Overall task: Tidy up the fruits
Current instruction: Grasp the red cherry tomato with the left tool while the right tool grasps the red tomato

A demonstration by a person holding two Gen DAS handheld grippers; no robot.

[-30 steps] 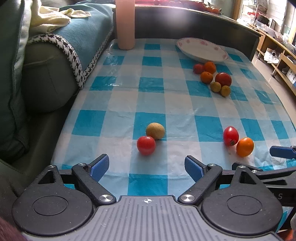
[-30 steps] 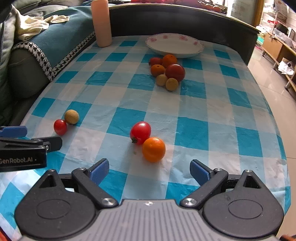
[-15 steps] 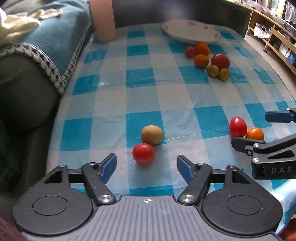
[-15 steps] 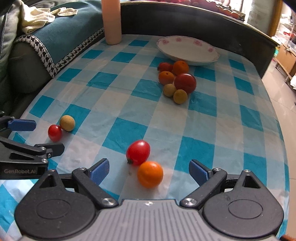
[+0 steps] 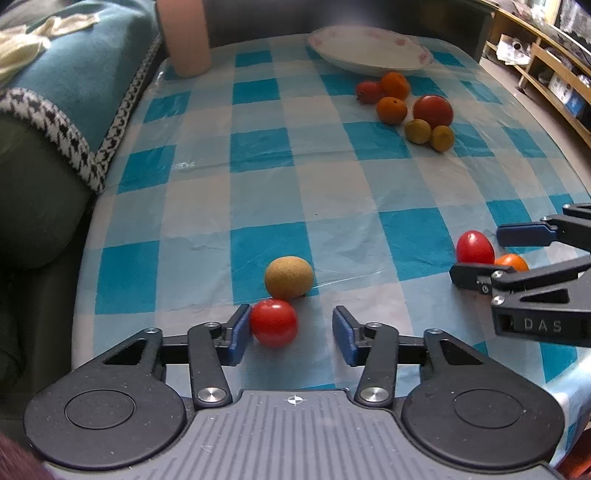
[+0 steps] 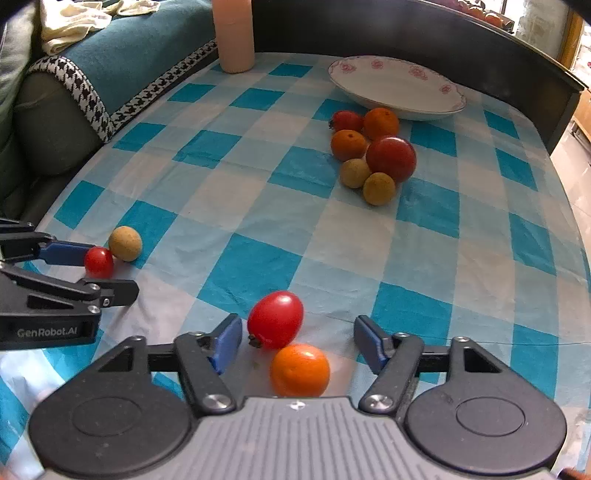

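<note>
On the blue-checked tablecloth a small red tomato [image 5: 274, 322] lies between the fingers of my left gripper [image 5: 290, 332]. Its jaws are closing: the left pad touches the tomato, the right pad stands apart. A tan round fruit [image 5: 289, 277] rests just beyond it. My right gripper [image 6: 297, 338] is closing too, around an oval red tomato [image 6: 275, 319] and an orange fruit [image 6: 299, 369]; neither pad presses on them. Each gripper shows in the other's view: the left gripper [image 6: 110, 271] and the right gripper [image 5: 476, 254].
A white flowered plate [image 6: 395, 88] sits at the far end, with a cluster of several red, orange and tan fruits [image 6: 373, 155] in front of it. A pink cylinder [image 6: 234, 33] stands at the back left. A sofa with a teal blanket [image 5: 74, 74] borders the table's left edge.
Both grippers have come forward and down onto the near fruits, and their jaws have narrowed. The small tomato now lies between the left jaws; the oval tomato and orange lie between the right ones.
</note>
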